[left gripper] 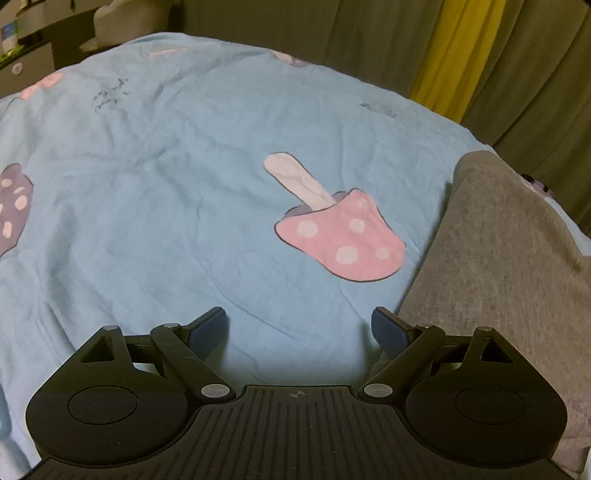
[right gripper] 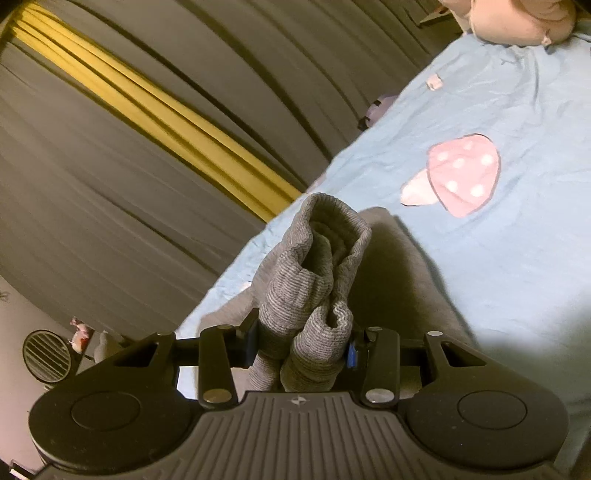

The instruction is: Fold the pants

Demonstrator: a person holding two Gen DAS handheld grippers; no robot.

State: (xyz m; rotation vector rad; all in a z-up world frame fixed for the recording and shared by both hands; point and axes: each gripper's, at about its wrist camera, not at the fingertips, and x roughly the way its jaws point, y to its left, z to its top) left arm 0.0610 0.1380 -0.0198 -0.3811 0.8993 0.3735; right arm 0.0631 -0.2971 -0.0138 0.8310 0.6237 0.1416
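Note:
The grey knit pants point(left gripper: 495, 258) lie on the blue bed cover at the right of the left wrist view. My left gripper point(left gripper: 300, 328) is open and empty, just left of the pants' edge, low over the cover. In the right wrist view my right gripper point(right gripper: 301, 343) is shut on a bunched ribbed cuff of the grey pants point(right gripper: 314, 266) and holds it lifted off the bed, the rest of the pants trailing down below it.
The blue bed cover point(left gripper: 147, 184) has pink mushroom prints point(left gripper: 340, 236). Grey and yellow curtains point(right gripper: 129, 147) hang close along the bed's far edge. A pink plush or pillow point(right gripper: 517, 22) sits at the bed's end. Furniture with clutter point(left gripper: 22, 40) stands at the far left.

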